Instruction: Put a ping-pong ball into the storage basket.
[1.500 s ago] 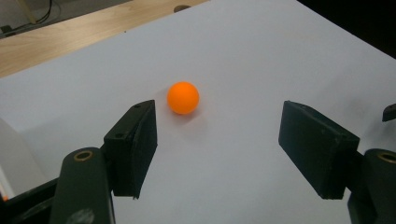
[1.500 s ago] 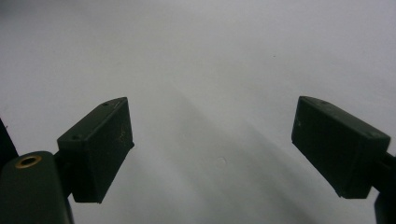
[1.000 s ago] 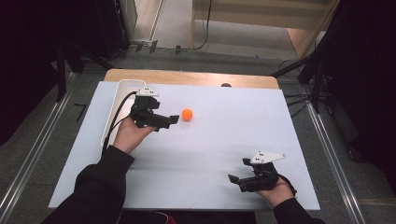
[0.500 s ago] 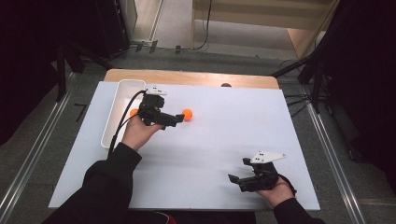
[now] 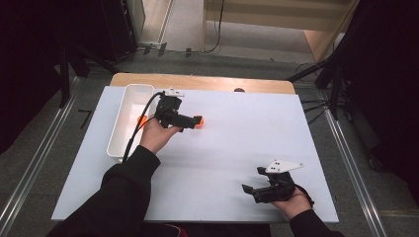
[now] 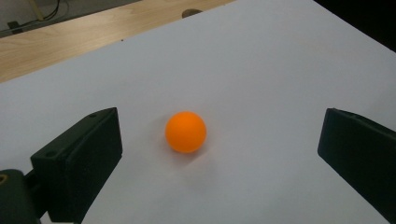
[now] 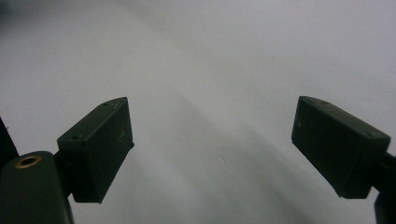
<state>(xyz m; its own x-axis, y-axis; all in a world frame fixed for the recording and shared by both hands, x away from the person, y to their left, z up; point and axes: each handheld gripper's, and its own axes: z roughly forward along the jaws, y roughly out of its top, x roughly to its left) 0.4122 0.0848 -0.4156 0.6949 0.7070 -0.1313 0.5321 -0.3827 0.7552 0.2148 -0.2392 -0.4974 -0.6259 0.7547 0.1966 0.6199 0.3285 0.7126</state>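
In the high view, the left gripper (image 5: pixel 193 121) sits in the upper left of the frame, held over the white table (image 5: pixel 247 148) with its black jaws pointing toward the right of the picture, and an orange ball (image 5: pixel 198 121) lies right at their tips. The left gripper view puts that ball (image 6: pixel 186 131) just left of the frame's centre, resting on the white surface between the two jaws, which stand spread wide with clear space on either side of the ball, so neither touches it. Just to the left of this gripper in the high view stands a long white tray (image 5: pixel 129 98), running down the left part of the table, and a second orange ball (image 5: pixel 142 120) shows inside it, partly hidden by the hand. A black cable trails from the gripper along the sleeve. The right gripper (image 5: pixel 249 190) rests in the lower right of the high view, well apart from the ball, its grey plate on top; in the right gripper view its jaws stand wide apart over bare white tabletop.
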